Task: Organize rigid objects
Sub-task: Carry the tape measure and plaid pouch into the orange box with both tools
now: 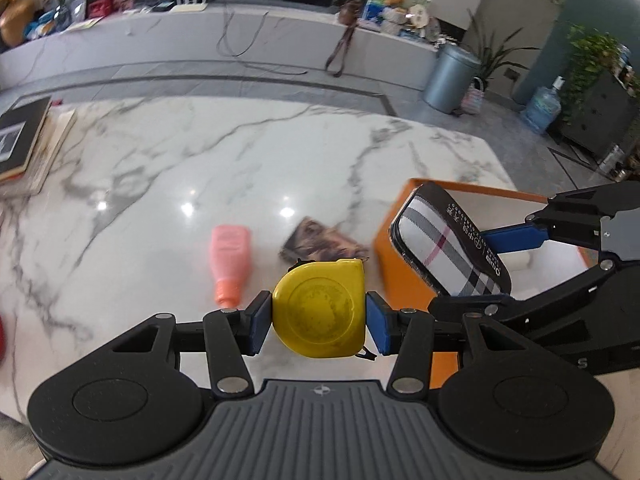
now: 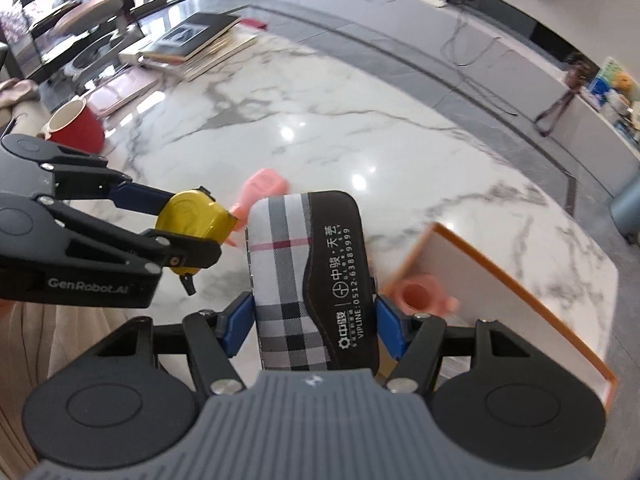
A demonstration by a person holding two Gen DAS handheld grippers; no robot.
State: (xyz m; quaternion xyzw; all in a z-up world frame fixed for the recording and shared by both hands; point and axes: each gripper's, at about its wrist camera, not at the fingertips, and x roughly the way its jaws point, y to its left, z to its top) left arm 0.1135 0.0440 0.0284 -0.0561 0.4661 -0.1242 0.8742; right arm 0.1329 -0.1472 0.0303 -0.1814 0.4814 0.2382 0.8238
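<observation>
Marble, white with grey veins, makes up the table top (image 1: 224, 148), and the orange box (image 1: 404, 264) with its white inside serves as the landmark. Above the box's open side the right gripper (image 2: 314, 316) clamps a plaid case (image 2: 304, 272), checked fabric on one half and dark with white printed lettering on the other; its blue pads (image 2: 236, 322) press both long edges. Just left of the box, raised off the table, the left gripper (image 1: 318, 316) pinches a yellow tape measure (image 1: 320, 308) flat between its blue pads (image 1: 259, 322), with the small black strap hanging below the housing. The two grippers sit close together, the tape measure just beside the case without touching it.

Inside the box, in the right wrist view, lies a small peach-coloured cup-like piece (image 2: 418, 294), blurred. On the table left of the box lie a pink bottle (image 1: 230, 258) on its side, cap toward the camera, and between bottle and box a small brown patterned packet (image 1: 320, 240), too blurred to name. Far left of the box stands a stack of books (image 2: 192, 42), and nearer the table edge a red mug (image 2: 76, 126). Beyond the table runs a low marble ledge with cables (image 1: 240, 40), and a grey bin (image 1: 450, 76) stands past the box's far corner.
</observation>
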